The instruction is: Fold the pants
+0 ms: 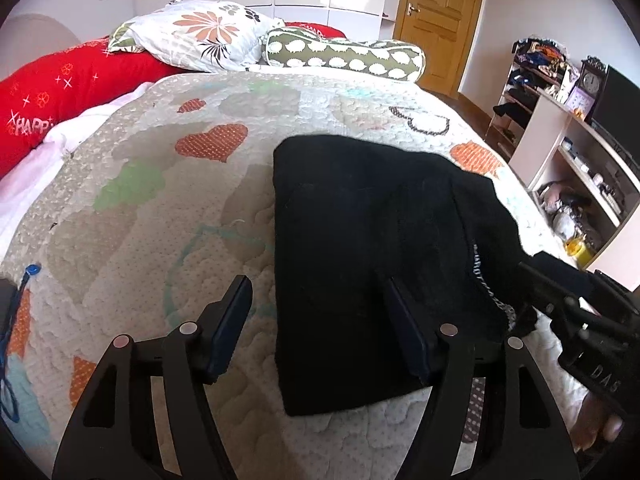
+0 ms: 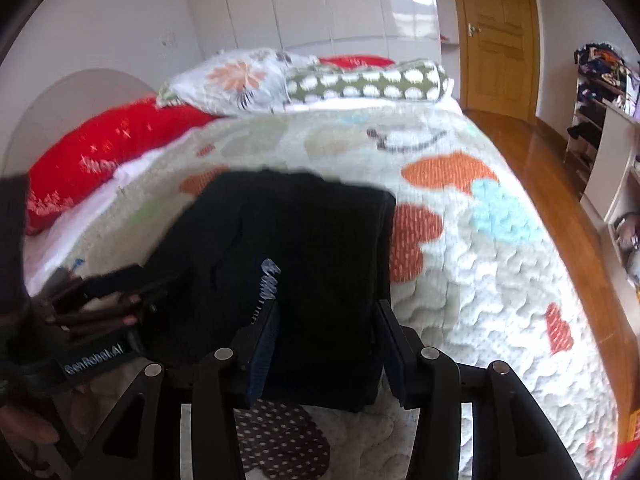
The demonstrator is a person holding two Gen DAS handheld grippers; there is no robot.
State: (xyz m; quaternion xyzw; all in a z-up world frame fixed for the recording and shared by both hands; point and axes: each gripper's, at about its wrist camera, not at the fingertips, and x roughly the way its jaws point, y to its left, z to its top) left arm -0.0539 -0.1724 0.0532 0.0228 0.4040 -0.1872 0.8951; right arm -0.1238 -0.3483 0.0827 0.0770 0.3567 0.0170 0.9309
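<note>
The black pants lie on the quilted heart-print bedspread as a compact folded bundle, so I'd judge the folding nearly done, with a last tidy or one more fold to come. The left gripper hovers over the bundle's near left edge, jaws wide apart, one finger over bare quilt and the other over cloth, gripping nothing. The right gripper also stands with jaws apart, straddling the near edge of the pants where a white-lettered waistband shows.

A next fold would call for closing on that near hem and carrying it toward 12 o'clock. There the quilt lies open up to the pillows. At 3 o'clock the bed edge drops to wooden floor; at 9 o'clock there's spare quilt.
</note>
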